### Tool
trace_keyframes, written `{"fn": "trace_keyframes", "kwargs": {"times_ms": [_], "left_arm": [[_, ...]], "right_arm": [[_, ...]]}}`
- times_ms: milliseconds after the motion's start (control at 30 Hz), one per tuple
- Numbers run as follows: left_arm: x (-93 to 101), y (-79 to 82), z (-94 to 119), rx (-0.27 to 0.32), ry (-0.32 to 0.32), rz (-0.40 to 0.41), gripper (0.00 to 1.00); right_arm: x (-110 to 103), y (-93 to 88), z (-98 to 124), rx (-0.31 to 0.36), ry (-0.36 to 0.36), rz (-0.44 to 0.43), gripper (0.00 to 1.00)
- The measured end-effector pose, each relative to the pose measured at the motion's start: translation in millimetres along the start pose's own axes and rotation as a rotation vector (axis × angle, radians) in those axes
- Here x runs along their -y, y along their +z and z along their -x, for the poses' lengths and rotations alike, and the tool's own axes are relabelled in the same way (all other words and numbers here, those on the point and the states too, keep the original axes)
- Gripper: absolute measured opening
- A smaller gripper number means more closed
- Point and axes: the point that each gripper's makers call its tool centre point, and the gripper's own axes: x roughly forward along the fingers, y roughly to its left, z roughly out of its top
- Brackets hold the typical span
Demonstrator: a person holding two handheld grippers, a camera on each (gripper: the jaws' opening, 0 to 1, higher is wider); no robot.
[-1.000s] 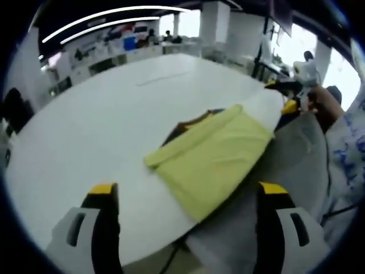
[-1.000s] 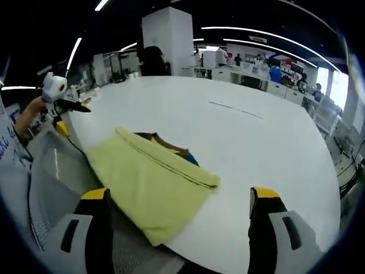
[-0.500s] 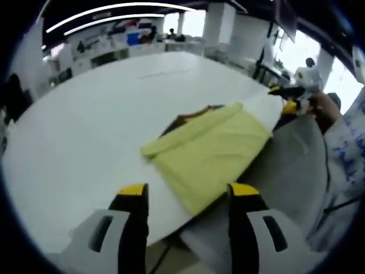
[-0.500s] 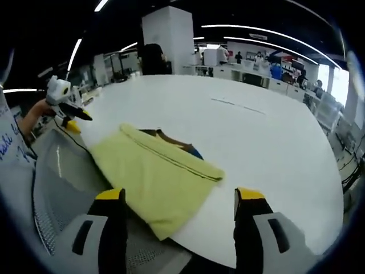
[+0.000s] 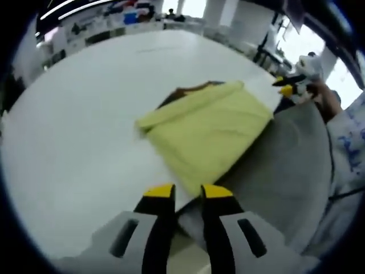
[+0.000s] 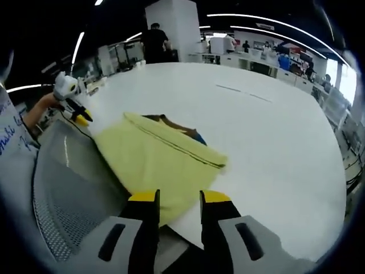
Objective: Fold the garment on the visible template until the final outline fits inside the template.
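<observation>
My left gripper (image 5: pixel 183 194) has its yellow-tipped jaws drawn nearly together with only a thin slit between them, pinching nothing, hanging just off the near edge of the white worktop (image 5: pixel 74 125). My right gripper (image 6: pixel 179 198) is the same: jaws close together, a narrow gap, nothing between them.

The yellow garment (image 5: pixel 205 134) lies folded at the near edge of the worktop, a rolled fold running along its far side. In the right gripper view the garment (image 6: pixel 157 162) shows that same fold as a long seam, and past it a strip of the brown template (image 6: pixel 174 126) with a touch of blue peeks out from under the cloth. In the left gripper view the template (image 5: pixel 185 91) shows as a dark brown edge beyond the fold. The garment's near corner reaches the rim of the worktop.

Beside the worktop, close to me, sits a grey mesh chair back (image 6: pixel 68 188); in the left gripper view it appears as a grey curve (image 5: pixel 285 165).

The worktop (image 6: pixel 274 131) is broad, white and matte. Beyond it the room is a large open hall with white pillars (image 6: pixel 174 28), long ceiling light strips, further tables and a standing person (image 6: pixel 155 41).
</observation>
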Motion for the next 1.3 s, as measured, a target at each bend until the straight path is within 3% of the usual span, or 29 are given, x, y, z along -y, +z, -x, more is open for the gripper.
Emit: {"fn": "trace_keyframes", "kwargs": {"times_ms": [167,267,367,500,833,1300], "left_arm": [[3.9,-6.0,-8.4,-0.037,-0.028,0.008,0.12],[5.9,-13.3,-11.9,-0.087,-0.042,0.006,0.11],[10.0,-13.5,-13.8,-0.091,-0.063,0.013,0.13],[10.9,-14.5,-16.0,-0.103,-0.070,0.019,0.13],[14.4,-16.9,-20.0,-0.124,-0.099,0.021,0.11],[16.5,-24.1,-22.8,-0.138,-0.116,0.047,0.09]], "right_arm": [[3.7,-11.0,-2.0,-0.058,-0.024,0.006,0.20],[-4.3,-25.2,-4.2,-0.123,0.030,-0.009,0.21],[-14.5,-37.0,-5.0,-0.174,0.098,-0.029,0.20],[-17.4,-50.4,-8.7,-0.234,0.132,-0.060,0.22],[-34.8,-60.5,-20.3,-0.290,0.253,-0.099,0.19],[-43.1,-71.4,-34.6,-0.364,0.288,-0.147,0.19]]}}
